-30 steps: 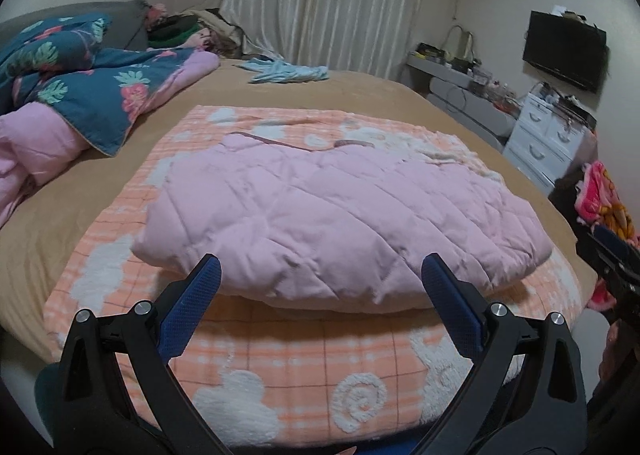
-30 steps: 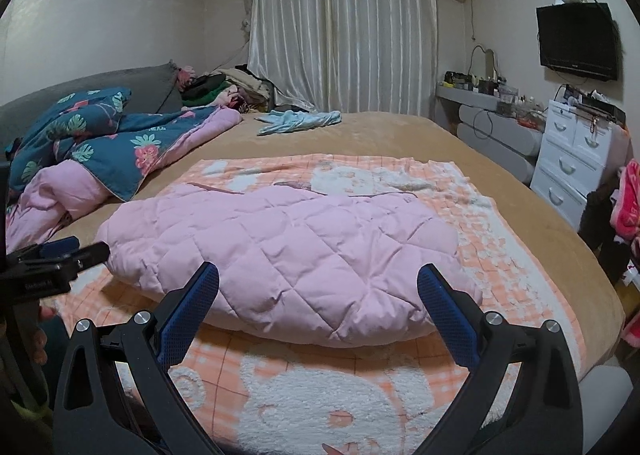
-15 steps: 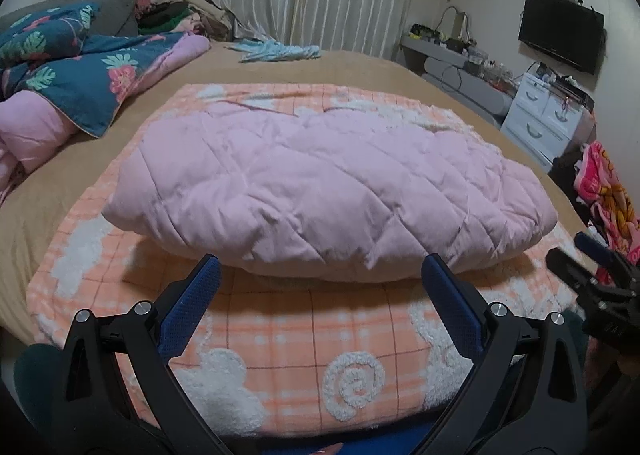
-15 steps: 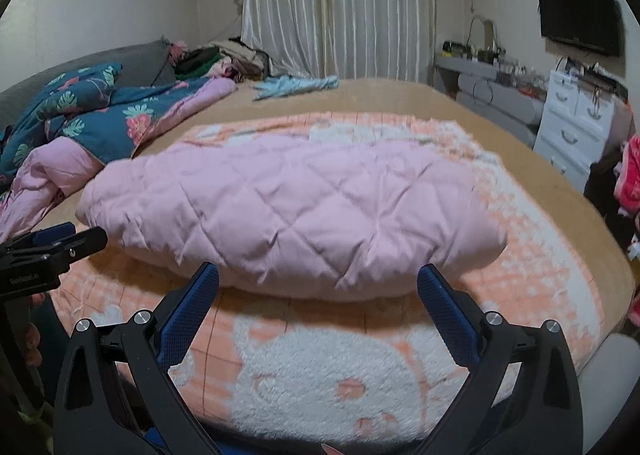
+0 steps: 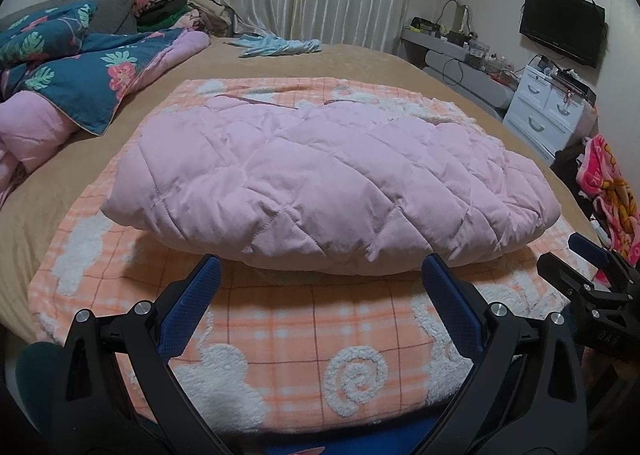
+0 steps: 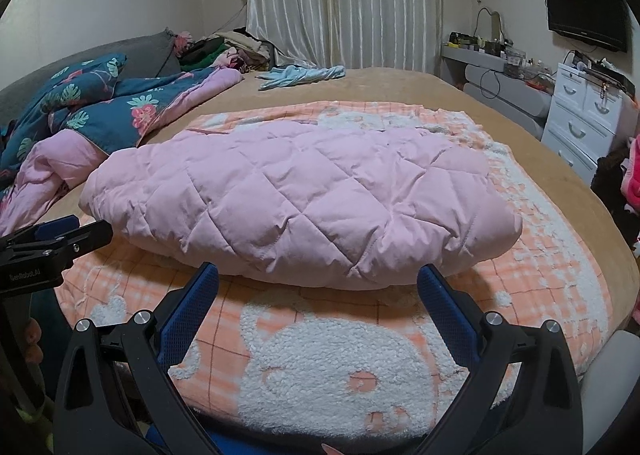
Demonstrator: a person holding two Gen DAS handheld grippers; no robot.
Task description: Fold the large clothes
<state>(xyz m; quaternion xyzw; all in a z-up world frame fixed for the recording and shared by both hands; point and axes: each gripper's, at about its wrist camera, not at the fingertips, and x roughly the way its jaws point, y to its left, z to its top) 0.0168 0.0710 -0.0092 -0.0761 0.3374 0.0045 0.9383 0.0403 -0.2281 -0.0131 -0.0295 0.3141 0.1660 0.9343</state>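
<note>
One bed (image 5: 360,59), tan cover, carries an orange blanket (image 5: 288,339); the folded pink jacket (image 5: 332,183) lies on the blanket's middle. Left gripper (image 5: 320,275) and right gripper (image 6: 318,279): fingers apart, empty, just short of jacket's near edge.

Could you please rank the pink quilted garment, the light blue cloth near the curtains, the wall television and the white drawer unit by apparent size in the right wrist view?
1. pink quilted garment, by far
2. white drawer unit
3. wall television and light blue cloth: too alike to rank.
</note>
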